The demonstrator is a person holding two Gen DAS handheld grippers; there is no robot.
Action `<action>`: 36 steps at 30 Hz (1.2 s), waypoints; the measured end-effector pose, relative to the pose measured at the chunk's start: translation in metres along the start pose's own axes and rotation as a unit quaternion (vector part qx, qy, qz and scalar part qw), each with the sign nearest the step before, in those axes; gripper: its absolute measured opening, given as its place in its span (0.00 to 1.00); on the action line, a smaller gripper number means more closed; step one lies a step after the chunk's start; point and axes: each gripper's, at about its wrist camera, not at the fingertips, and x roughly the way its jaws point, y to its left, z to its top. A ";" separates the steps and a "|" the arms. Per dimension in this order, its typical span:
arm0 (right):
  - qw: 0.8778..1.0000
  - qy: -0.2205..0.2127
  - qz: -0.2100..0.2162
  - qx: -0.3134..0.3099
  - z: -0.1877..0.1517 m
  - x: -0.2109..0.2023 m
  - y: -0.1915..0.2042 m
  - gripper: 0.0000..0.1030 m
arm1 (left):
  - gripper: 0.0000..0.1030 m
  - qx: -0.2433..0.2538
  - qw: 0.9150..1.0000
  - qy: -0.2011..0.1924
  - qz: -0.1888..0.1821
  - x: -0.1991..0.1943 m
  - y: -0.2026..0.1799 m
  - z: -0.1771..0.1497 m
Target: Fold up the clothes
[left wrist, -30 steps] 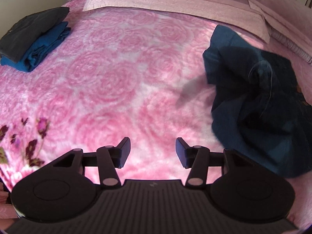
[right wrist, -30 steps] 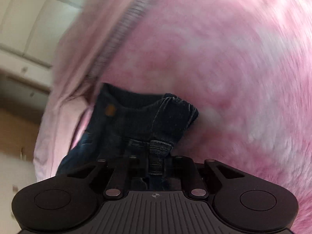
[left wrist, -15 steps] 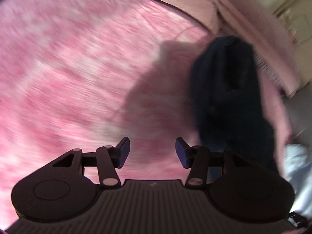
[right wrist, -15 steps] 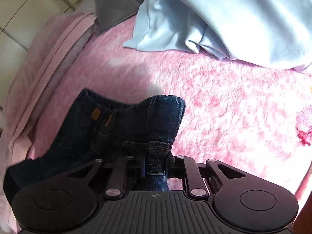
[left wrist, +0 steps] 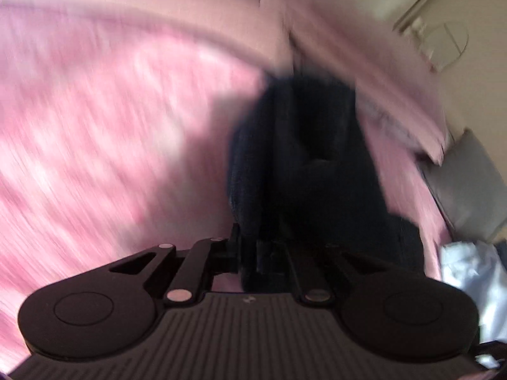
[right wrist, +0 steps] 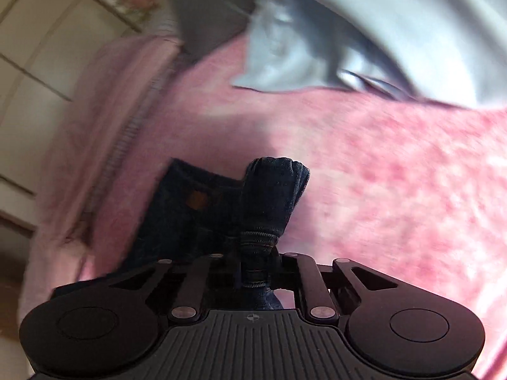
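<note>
Dark blue jeans (left wrist: 304,145) hang in a bunched strip over the pink bedspread (left wrist: 95,126); the left wrist view is badly blurred. My left gripper (left wrist: 256,253) is at the strip's near end, its jaws closing with the denim pinched between them; one finger is lost against the dark cloth. In the right wrist view, my right gripper (right wrist: 255,262) is still closing and clamps a stitched fold of the jeans (right wrist: 272,196), which stands up past the fingertips. The rest of the garment, with a tan patch, trails off to the left.
A light blue garment (right wrist: 348,31) lies crumpled on the bedspread (right wrist: 396,190) beyond the jeans, also seen as pale cloth (left wrist: 469,272). A grey pillow (left wrist: 469,183) and pale pink pillows (left wrist: 348,47) line the bed's edge. Cream cupboard panels (right wrist: 38,47) stand behind.
The left gripper swung right to the jeans, and its jaws went from wide open to closed on the denim. The right gripper kept its hold and carried the jeans upward.
</note>
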 end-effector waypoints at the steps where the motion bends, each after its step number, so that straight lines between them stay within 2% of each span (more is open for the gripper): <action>1: 0.999 -0.010 0.031 -0.017 0.003 -0.004 0.015 0.11 | 0.06 -0.006 0.999 -0.037 0.005 -0.019 0.003 0.016; 3: 0.995 -0.035 0.078 -0.050 0.010 -0.010 0.048 0.11 | 0.06 -0.009 0.995 -0.097 0.011 -0.062 0.007 0.049; 5: 0.987 -0.060 0.134 -0.065 0.018 -0.020 0.080 0.10 | 0.06 0.019 0.987 -0.156 0.028 -0.114 0.003 0.070; 8: 0.966 -0.084 0.226 -0.096 0.023 -0.044 0.122 0.10 | 0.09 0.023 0.976 -0.212 0.052 -0.197 0.013 0.053; 9: 0.959 -0.085 0.245 -0.115 0.020 -0.054 0.128 0.10 | 0.09 0.022 0.971 -0.230 0.060 -0.225 0.016 0.046; 10: 0.952 -0.085 0.261 -0.135 0.015 -0.064 0.133 0.10 | 0.11 0.004 0.975 -0.209 0.081 -0.235 0.026 0.029; 11: 0.952 -0.072 0.259 -0.147 0.007 -0.069 0.131 0.10 | 0.15 -0.020 0.979 -0.172 0.105 -0.238 0.039 0.008; 12: 0.954 -0.055 0.252 -0.156 -0.002 -0.074 0.127 0.10 | 0.18 -0.045 0.981 -0.134 0.130 -0.240 0.053 -0.013; 13: 0.961 -0.033 0.225 -0.158 -0.012 -0.074 0.119 0.10 | 0.21 -0.070 0.981 -0.096 0.154 -0.243 0.066 -0.033; 14: 0.969 -0.010 0.191 -0.157 -0.023 -0.072 0.108 0.11 | 0.20 -0.109 0.978 -0.042 0.173 -0.240 0.082 -0.057; 16: 0.988 0.047 0.092 -0.114 -0.045 -0.064 0.072 0.11 | 0.16 -0.182 0.962 0.052 0.198 -0.230 0.112 -0.104; 17: 0.993 0.074 0.039 -0.087 -0.055 -0.058 0.052 0.12 | 0.16 -0.188 0.956 0.076 0.212 -0.230 0.118 -0.118; 18: 0.993 0.097 -0.008 -0.068 -0.060 -0.053 0.035 0.18 | 0.17 -0.186 0.952 0.095 0.226 -0.230 0.123 -0.129; 19: 0.990 0.119 -0.052 -0.051 -0.065 -0.047 0.019 0.26 | 0.17 -0.175 0.951 0.098 0.236 -0.232 0.124 -0.130; 20: 0.985 0.141 -0.096 -0.033 -0.070 -0.041 0.003 0.26 | 0.20 -0.161 0.951 0.094 0.245 -0.235 0.124 -0.127; 21: 0.983 0.145 -0.110 -0.016 -0.071 -0.038 -0.009 0.27 | 0.23 -0.149 0.953 0.084 0.249 -0.235 0.125 -0.121; 23: 0.986 0.134 -0.094 0.028 -0.069 -0.037 -0.021 0.30 | 0.51 -0.128 0.958 0.061 0.250 -0.235 0.128 -0.105; 25: 0.987 0.121 -0.094 0.044 -0.068 -0.033 -0.021 0.46 | 0.56 -0.111 0.959 0.040 0.260 -0.226 0.135 -0.089; 26: 0.988 0.114 -0.095 0.050 -0.067 -0.031 -0.021 0.47 | 0.59 -0.103 0.958 0.029 0.265 -0.220 0.139 -0.080; 29: 0.988 0.100 -0.105 0.050 -0.065 -0.023 -0.025 0.49 | 0.61 -0.113 0.950 0.018 0.291 -0.201 0.182 -0.062; 34: 0.988 0.091 -0.111 0.065 -0.065 -0.018 -0.036 0.49 | 0.60 -0.232 0.934 -0.006 0.273 -0.185 0.248 -0.061; 36: 0.988 0.082 -0.108 0.072 -0.068 -0.020 -0.039 0.49 | 0.50 -0.270 0.926 -0.020 0.264 -0.178 0.267 -0.064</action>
